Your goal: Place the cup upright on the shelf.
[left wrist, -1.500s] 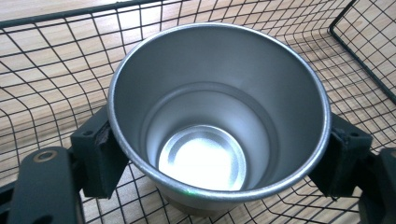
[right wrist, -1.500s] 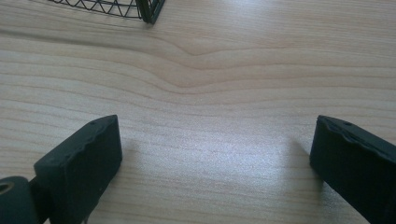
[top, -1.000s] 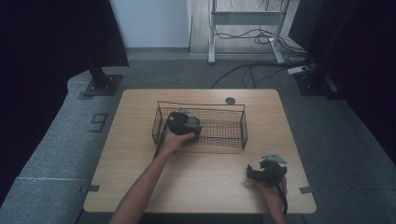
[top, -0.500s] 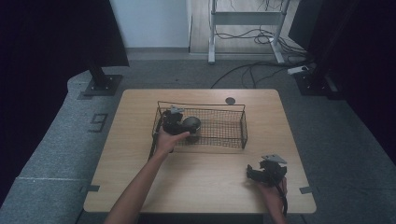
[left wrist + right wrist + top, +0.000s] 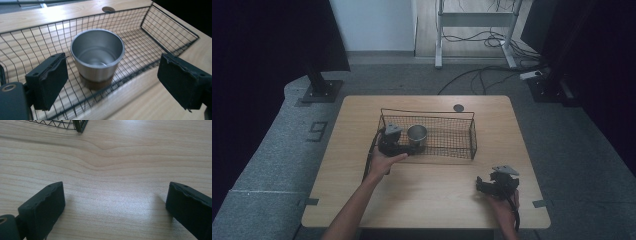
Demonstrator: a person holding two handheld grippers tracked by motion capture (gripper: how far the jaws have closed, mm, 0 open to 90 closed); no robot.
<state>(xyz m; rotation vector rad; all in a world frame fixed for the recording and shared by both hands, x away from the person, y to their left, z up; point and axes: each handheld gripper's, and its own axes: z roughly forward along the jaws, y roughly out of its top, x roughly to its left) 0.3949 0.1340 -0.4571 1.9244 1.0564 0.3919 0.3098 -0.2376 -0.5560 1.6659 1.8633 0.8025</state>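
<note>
I find the round stainless-steel cup with a brown base [image 5: 97, 58] standing upright inside the black wire-mesh basket [image 5: 462, 129], ahead of and between my left gripper [image 5: 398, 145] fingers [image 5: 48, 80], clear of both. That gripper's jaws are spread wide and grip nothing. My right gripper [image 5: 494, 186] sits well apart, low over the light wooden table [image 5: 117, 157], its fingers [image 5: 43, 206] likewise wide apart and empty, the basket's corner ahead of them.

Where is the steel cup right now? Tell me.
In the high view, the steel cup stands upright in the left end of the wire basket, just ahead of the open left gripper.
</note>
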